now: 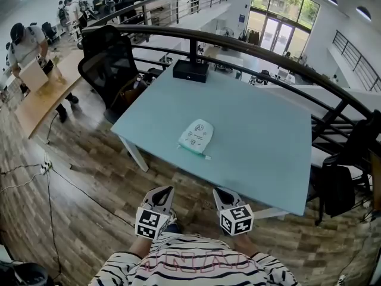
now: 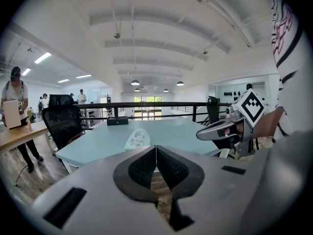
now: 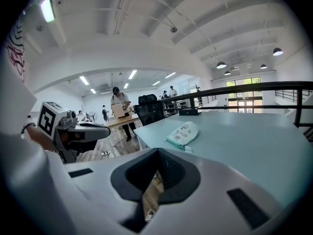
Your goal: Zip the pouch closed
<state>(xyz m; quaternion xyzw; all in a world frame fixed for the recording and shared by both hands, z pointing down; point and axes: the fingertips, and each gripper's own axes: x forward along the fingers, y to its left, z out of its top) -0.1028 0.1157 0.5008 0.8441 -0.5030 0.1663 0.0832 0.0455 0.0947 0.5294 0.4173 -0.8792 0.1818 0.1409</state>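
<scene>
A small white pouch with a green edge and printed pictures lies flat on the light blue table, near its front edge. It also shows in the left gripper view as the pouch and in the right gripper view as the pouch. My left gripper and right gripper hang side by side over the wooden floor, short of the table. Both are shut with nothing between the jaws. The left gripper has its pads pressed together, as does the right gripper.
A black box sits at the table's far edge, by a black railing. A black office chair stands left of the table. People work at a wooden desk at far left. Cables run across the floor.
</scene>
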